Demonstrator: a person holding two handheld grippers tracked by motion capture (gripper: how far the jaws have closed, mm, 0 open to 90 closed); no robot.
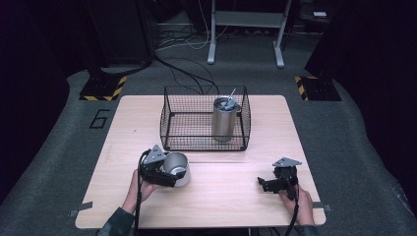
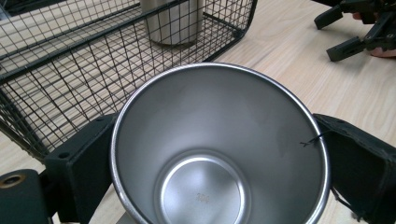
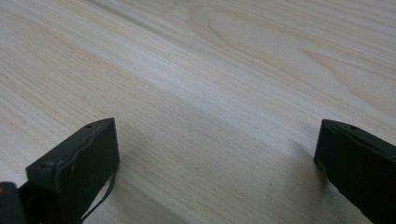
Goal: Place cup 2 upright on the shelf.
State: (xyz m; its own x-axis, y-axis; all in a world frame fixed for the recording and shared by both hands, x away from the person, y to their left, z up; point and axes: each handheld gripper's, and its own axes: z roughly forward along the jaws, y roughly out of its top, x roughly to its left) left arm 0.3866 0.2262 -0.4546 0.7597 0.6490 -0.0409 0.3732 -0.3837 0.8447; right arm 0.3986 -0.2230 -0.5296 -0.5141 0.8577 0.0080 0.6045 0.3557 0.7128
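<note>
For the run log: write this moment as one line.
left gripper: shut on shiny steel cup | right gripper: open, empty | black wire basket: holds steel canister

Right tongs, jaws wide apart, low over bare pale wooden table.

floor | marking | reads "6"
</note>
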